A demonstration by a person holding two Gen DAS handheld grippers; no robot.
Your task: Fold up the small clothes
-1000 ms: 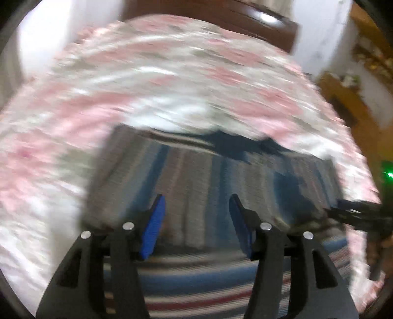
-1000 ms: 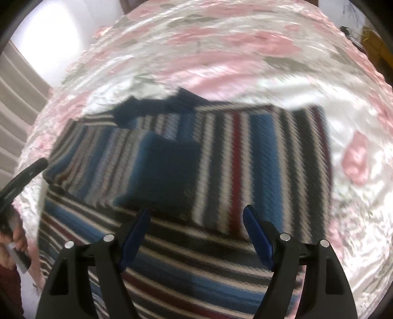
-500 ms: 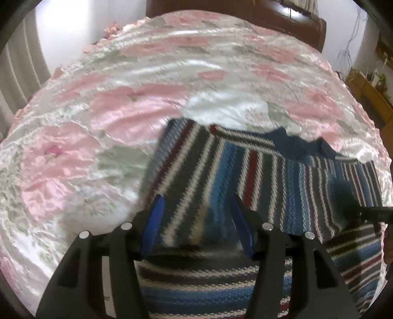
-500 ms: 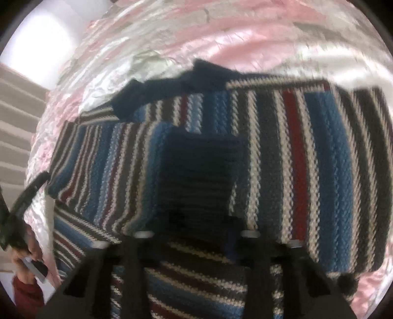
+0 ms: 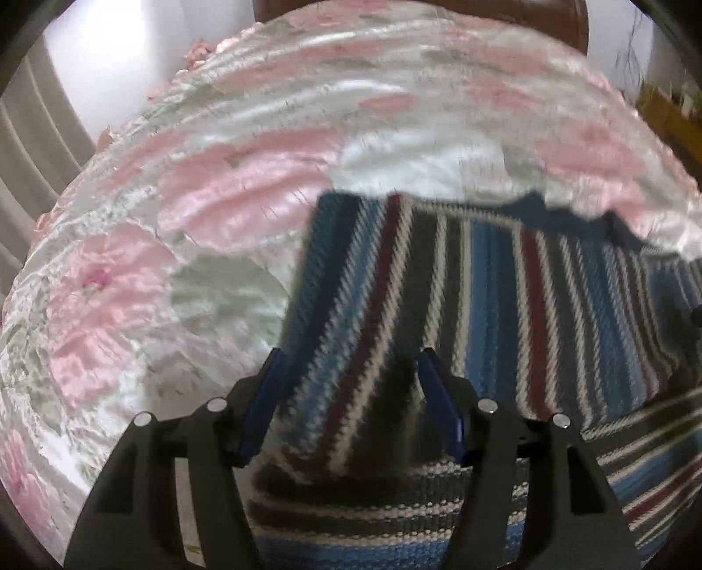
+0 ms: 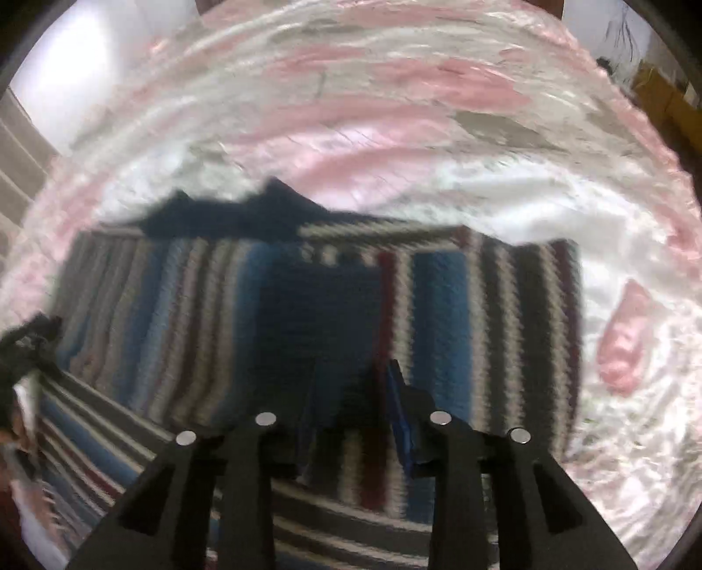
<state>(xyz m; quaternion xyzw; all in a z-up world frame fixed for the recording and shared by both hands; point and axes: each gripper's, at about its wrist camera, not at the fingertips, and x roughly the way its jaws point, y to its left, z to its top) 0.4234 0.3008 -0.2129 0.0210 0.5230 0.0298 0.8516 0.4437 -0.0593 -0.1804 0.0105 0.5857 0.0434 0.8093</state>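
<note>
A striped knit sweater [image 5: 504,307] in blue, grey, white and maroon lies partly folded on the bed, its navy collar [image 5: 570,215] at the far edge. My left gripper [image 5: 349,357] is open, its blue pads straddling the sweater's left edge just above the knit. In the right wrist view the same sweater [image 6: 465,307] has a navy sleeve cuff [image 6: 316,315] folded across its middle. My right gripper [image 6: 351,372] has narrowed onto the near end of that cuff, with dark knit between its pads. The view is blurred.
A shiny pink floral bedspread [image 5: 219,197] covers the bed around the sweater. A dark wooden headboard [image 5: 548,17] stands at the far end, a curtain [image 5: 26,144] at the left and wooden furniture [image 5: 671,114] at the right. A hand [image 6: 13,421] shows at the left edge.
My right gripper's fingers have come together on the navy cuff. My left gripper moved left to the sweater's left edge and stayed open.
</note>
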